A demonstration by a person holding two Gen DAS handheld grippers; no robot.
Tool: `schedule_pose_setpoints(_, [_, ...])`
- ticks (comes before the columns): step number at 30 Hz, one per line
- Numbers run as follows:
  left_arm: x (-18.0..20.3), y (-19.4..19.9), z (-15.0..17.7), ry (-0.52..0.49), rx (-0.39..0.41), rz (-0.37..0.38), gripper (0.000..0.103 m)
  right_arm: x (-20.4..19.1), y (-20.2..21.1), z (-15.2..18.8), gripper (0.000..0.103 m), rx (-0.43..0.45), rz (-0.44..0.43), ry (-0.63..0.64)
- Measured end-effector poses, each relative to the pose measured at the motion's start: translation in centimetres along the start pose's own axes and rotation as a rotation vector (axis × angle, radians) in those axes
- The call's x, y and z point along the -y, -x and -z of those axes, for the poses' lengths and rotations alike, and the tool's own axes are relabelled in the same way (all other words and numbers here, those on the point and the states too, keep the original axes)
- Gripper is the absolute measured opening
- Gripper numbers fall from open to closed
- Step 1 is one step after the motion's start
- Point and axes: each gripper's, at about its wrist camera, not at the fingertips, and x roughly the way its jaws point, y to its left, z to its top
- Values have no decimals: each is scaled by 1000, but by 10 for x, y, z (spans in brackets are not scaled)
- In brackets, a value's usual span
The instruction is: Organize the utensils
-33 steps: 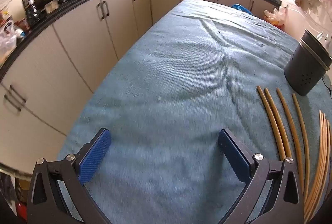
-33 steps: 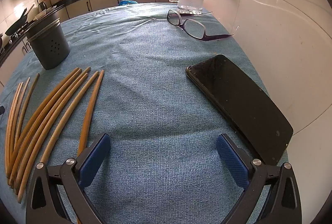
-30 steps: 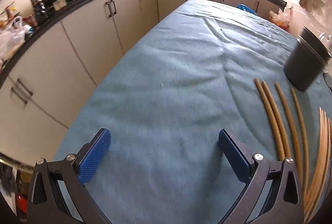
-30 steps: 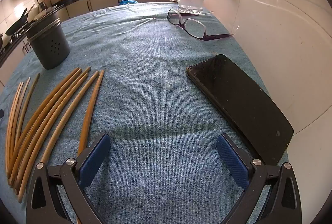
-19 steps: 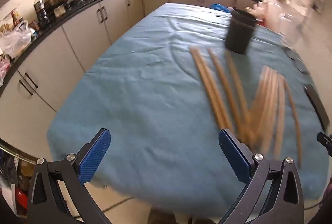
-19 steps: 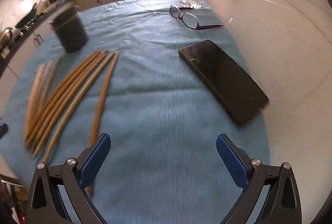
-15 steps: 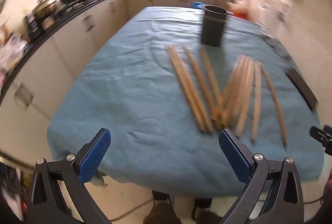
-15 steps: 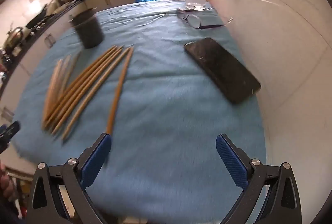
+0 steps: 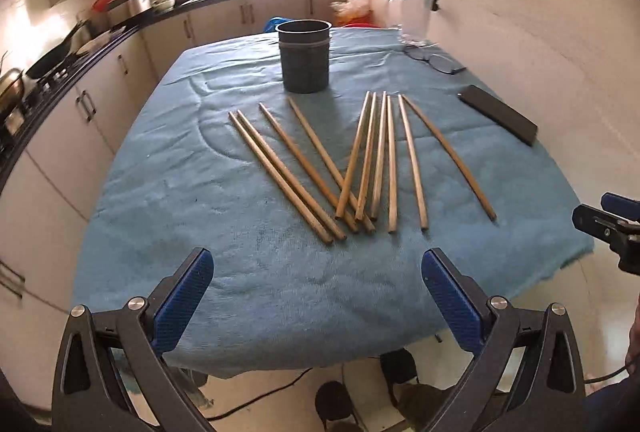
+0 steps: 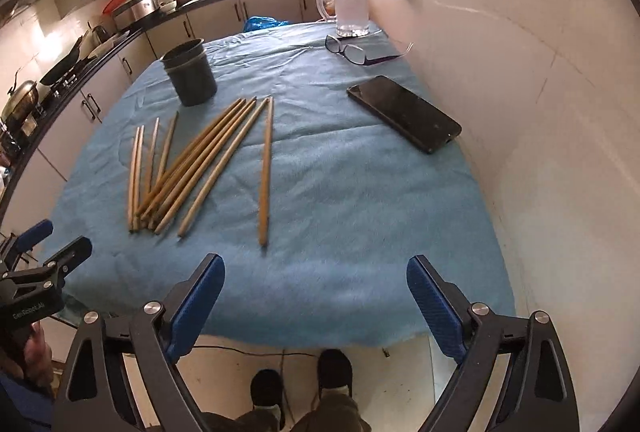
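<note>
Several long wooden chopsticks [image 9: 352, 159] lie fanned out on the blue cloth of the table [image 9: 240, 272]; they also show in the right wrist view [image 10: 200, 159]. A dark grey utensil holder [image 9: 305, 56] stands upright behind them, seen too in the right wrist view [image 10: 191, 77]. My left gripper [image 9: 316, 296] is open and empty, held off the table's near edge. My right gripper [image 10: 314, 300] is open and empty, also off the near edge, right of the left one.
A black phone [image 10: 404, 113], glasses [image 10: 356, 51] and a clear glass mug [image 10: 350, 5] lie on the table's right side by the white wall. Kitchen counters with pots [image 9: 60, 51] run along the left. The person's feet [image 10: 300, 388] show below the table edge.
Both grippers have pulled back and up from low over the table to beyond its near edge. The whole table with all chopsticks is now in view. Both stay open.
</note>
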Motion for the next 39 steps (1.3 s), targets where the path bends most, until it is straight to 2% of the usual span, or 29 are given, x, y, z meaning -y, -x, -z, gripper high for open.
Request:
schedule_pose_setpoints(4, [-6,12,-1,-26,45,40,103,-11,25,10,94,58,24,-17])
schedule_pose_setpoints(15, [-16,32,4,-71,96,76,103,-31,50,29,94,93,29,-33])
schedule_pose_setpoints(39, [-39,29,2,-11,54,62,103,-41,54,21,94,117,-2,-8])
